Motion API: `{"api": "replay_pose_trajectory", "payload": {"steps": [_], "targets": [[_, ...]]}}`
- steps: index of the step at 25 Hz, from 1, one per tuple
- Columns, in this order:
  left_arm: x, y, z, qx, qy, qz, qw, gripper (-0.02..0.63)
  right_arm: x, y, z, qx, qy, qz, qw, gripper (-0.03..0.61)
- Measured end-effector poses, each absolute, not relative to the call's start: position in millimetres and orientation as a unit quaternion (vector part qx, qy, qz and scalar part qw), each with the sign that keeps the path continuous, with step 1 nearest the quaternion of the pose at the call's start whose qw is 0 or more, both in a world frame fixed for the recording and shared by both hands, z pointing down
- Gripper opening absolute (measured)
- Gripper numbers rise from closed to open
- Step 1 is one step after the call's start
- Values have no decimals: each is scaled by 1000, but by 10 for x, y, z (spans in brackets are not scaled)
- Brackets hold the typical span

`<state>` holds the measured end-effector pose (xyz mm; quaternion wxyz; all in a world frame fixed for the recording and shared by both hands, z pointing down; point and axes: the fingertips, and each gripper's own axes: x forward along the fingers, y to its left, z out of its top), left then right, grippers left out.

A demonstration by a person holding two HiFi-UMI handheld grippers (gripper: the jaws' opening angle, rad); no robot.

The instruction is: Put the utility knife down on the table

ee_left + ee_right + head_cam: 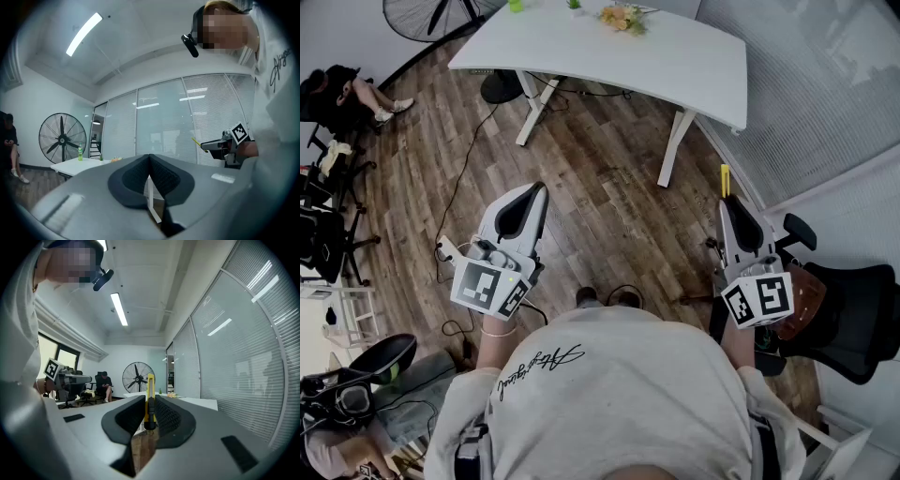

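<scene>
Head view: white table (675, 56) on wood floor (600, 187); right tool (729, 202) tight on utility knife (725, 180), left tool (536, 192) closed.

Slim yellow knife (149, 385), black slider, on edge between right gripper (728, 203) jaws, tip forward, well apart from white table (675, 56)

The white rectangular table (675, 66) stands ahead on the brown wooden plank floor (600, 178). A bunch of orange flowers (623, 17) and a small green bottle (516, 5) sit along its far edge. The black round pedestal fan (431, 14) is beyond its left end. Short of the table, the grey left gripper (536, 192) and the grey right gripper (733, 204) hang well apart. The yellow plastic utility knife (725, 180) is pinched between the right one's jaws and sticks out forward. A black office chair (853, 319) is just right of it.
</scene>
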<state>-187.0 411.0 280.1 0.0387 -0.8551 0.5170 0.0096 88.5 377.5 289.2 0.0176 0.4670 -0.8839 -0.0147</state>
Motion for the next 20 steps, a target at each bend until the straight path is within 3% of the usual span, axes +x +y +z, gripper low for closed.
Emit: {"api": "replay_pose_trajectory", "payload": {"steps": [20], "targets": [[-2007, 4170, 2808, -859, 511, 14, 32, -3, 652, 3869, 2784, 469, -883, -16, -4, 64]]}}
